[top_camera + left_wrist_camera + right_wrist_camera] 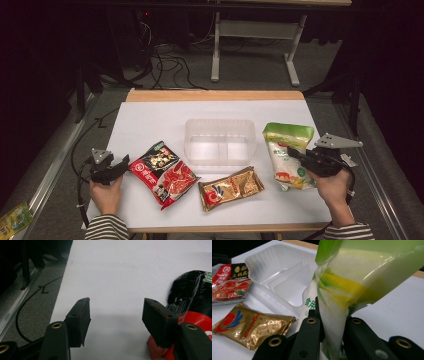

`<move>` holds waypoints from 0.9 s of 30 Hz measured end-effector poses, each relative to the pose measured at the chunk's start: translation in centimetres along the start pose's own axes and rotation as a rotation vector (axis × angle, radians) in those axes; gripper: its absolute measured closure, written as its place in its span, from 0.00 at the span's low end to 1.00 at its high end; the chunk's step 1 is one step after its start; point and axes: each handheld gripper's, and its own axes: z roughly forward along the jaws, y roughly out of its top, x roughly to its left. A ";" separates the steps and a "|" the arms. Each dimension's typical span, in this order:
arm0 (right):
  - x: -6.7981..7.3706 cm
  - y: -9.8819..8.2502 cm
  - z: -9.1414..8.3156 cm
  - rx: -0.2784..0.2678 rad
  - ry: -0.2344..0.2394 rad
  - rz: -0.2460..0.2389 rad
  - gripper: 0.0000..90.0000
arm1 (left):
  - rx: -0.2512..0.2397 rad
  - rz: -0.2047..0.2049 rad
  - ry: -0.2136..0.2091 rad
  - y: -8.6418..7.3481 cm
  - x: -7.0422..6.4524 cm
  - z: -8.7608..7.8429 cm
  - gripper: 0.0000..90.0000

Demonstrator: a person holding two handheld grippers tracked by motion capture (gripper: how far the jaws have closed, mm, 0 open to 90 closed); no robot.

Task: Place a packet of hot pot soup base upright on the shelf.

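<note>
Right claw (296,152) clenched on the green-and-white pouch (287,155), its near end lifting off the counter (150,117)

The clear plastic tray (220,141) just left of the pouch held nothing yet; the red packet (164,173) and gold packet (231,188) lay on the counter before it; left claw (120,164) rested released beside the red packet; seemingly all 3 packets remained to be loaded.

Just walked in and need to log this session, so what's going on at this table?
A person is working with a handheld gripper in each hand. The right gripper is shut on a green and white pouch, pinching it near its edge beside the clear plastic tray. The left gripper is open over bare table, next to a red and black packet. A gold packet lies in front of the tray, which has nothing in it.
</note>
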 end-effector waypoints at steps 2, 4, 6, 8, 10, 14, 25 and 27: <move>0.0 0.1 0.1 -0.002 0.006 0.008 0.96 | 0.002 0.000 0.001 0.0 0.0 0.0 0.44; 0.1 0.2 0.1 -0.004 0.010 -0.001 0.96 | 0.004 -0.001 -0.003 0.0 0.1 0.0 0.44; 0.3 0.4 0.1 -0.004 0.014 -0.001 0.96 | 0.001 -0.002 -0.004 0.0 0.0 0.0 0.44; 0.5 0.6 0.2 -0.013 0.021 0.000 0.96 | 0.002 -0.004 -0.003 0.0 0.1 0.0 0.44; 0.7 0.8 0.2 -0.013 0.025 -0.001 0.96 | 0.004 -0.003 -0.001 0.0 0.1 0.0 0.44; 1.0 1.2 0.1 -0.027 0.029 -0.003 0.96 | 0.001 -0.003 -0.002 0.0 0.0 0.0 0.44; 1.6 2.1 0.2 -0.048 0.024 0.004 0.96 | -0.003 0.000 0.000 0.0 0.0 0.0 0.43; 1.9 2.5 0.4 -0.045 0.028 -0.006 0.96 | 0.005 0.000 -0.002 0.0 0.0 0.0 0.43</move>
